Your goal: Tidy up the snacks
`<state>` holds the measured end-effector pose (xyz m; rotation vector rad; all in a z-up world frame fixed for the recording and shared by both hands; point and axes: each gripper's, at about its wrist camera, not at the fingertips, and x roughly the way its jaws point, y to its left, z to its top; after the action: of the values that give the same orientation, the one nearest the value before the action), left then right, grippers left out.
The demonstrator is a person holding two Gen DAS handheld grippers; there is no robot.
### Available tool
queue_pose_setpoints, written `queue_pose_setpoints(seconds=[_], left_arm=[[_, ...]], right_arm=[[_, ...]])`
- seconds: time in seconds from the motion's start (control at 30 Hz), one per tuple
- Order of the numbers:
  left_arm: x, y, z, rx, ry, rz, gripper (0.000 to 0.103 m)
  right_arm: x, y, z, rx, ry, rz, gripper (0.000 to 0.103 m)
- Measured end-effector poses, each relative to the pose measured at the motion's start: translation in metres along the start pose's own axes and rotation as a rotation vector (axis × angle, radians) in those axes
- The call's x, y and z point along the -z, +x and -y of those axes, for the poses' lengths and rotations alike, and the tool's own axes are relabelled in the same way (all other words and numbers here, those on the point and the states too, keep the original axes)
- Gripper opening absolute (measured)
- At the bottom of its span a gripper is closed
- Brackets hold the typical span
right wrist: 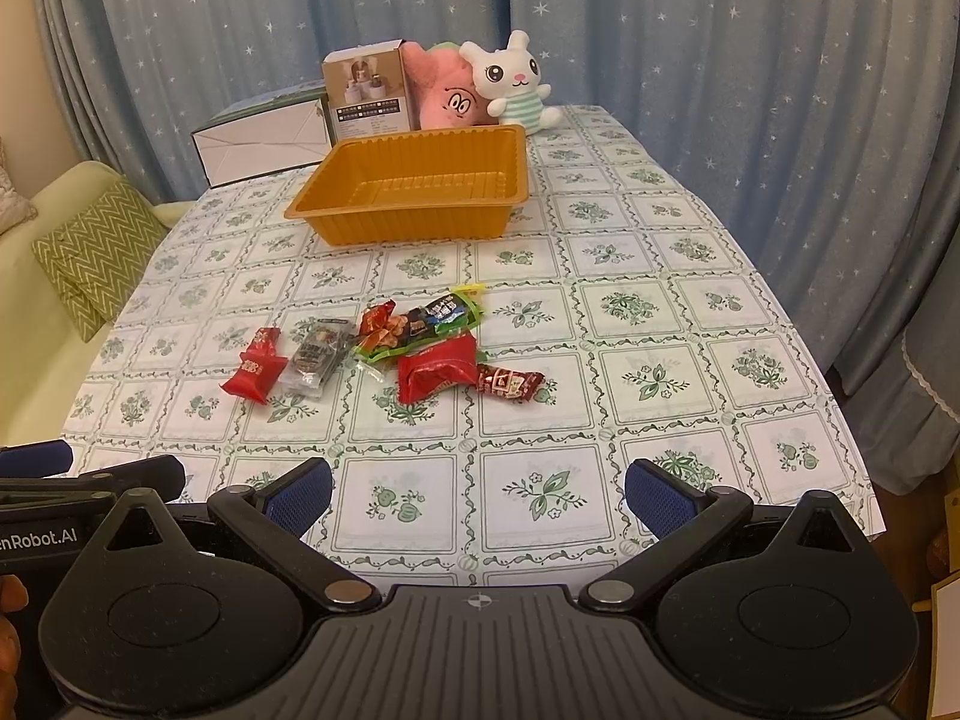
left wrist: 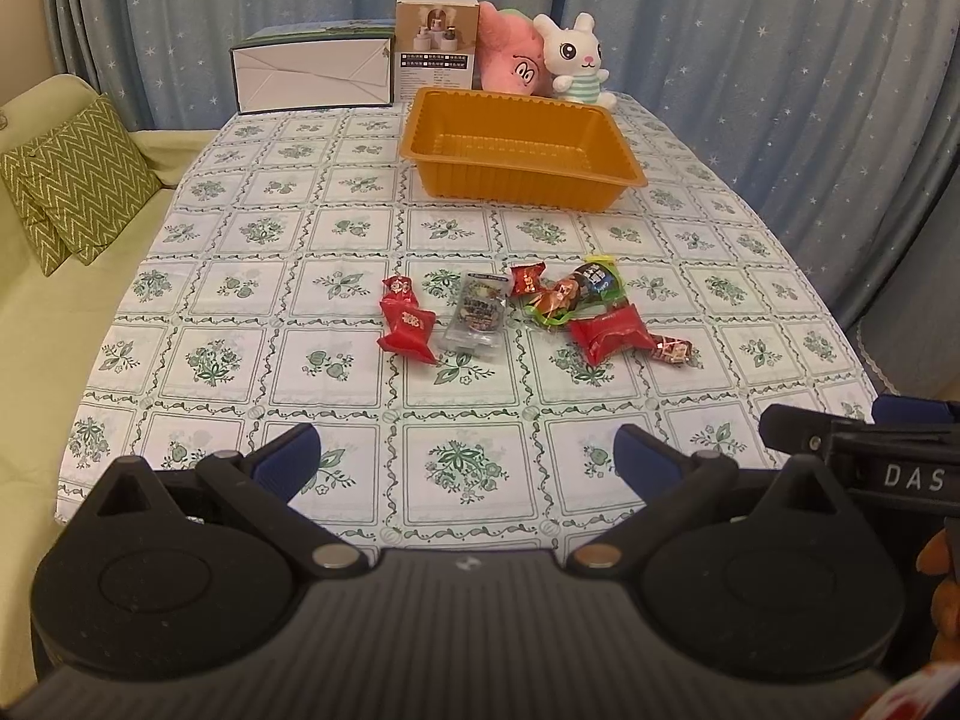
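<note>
Several snack packets lie mid-table: a red packet point(left wrist: 408, 329) at left, a clear silver packet point(left wrist: 477, 312), a green-edged dark packet point(left wrist: 591, 285), a large red packet point(left wrist: 609, 333) and a small red bar point(left wrist: 675, 351). They also show in the right wrist view: the large red packet point(right wrist: 437, 367), the small bar point(right wrist: 509, 383). An empty orange tray point(left wrist: 618, 156) point(right wrist: 312, 201) stands behind them. My left gripper point(left wrist: 467, 450) and right gripper point(right wrist: 478, 489) are both open and empty, above the table's near edge.
A white box point(left wrist: 312, 72), a small carton point(left wrist: 435, 42), a pink plush point(left wrist: 510, 57) and a white bunny plush point(left wrist: 576, 60) stand at the table's far edge. A green sofa with a zigzag cushion point(left wrist: 72, 180) is at left. Blue curtains hang behind.
</note>
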<state>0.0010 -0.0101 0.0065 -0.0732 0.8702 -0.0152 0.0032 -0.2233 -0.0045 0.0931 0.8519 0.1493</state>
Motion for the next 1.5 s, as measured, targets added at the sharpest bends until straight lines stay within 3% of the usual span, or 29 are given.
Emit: queue_pose_setpoints(seconds=[0.63, 0.97, 1.13, 1.23, 1.37, 1.5], left_arm=[[0.000, 0.006, -0.006, 0.012, -0.007, 0.001, 0.103], [-0.007, 0.045, -0.026, 0.019, -0.042, -0.029, 0.103], [-0.020, 0.077, -0.039, 0.002, -0.032, -0.044, 0.097], [-0.029, 0.099, -0.045, -0.008, -0.023, -0.049, 0.090], [-0.041, 0.128, -0.046, -0.013, 0.025, -0.054, 0.084], [-0.053, 0.155, -0.046, -0.002, 0.057, -0.072, 0.072]], right_arm=[[-0.002, 0.006, 0.006, 0.013, 0.015, 0.022, 0.103], [-0.004, 0.033, 0.012, -0.005, -0.002, 0.061, 0.103], [-0.009, 0.060, 0.014, -0.017, -0.014, 0.048, 0.102], [-0.013, 0.081, 0.017, -0.024, -0.006, 0.027, 0.082], [-0.021, 0.106, 0.020, -0.038, -0.023, -0.001, 0.071], [-0.027, 0.122, 0.025, -0.024, -0.023, -0.006, 0.070]])
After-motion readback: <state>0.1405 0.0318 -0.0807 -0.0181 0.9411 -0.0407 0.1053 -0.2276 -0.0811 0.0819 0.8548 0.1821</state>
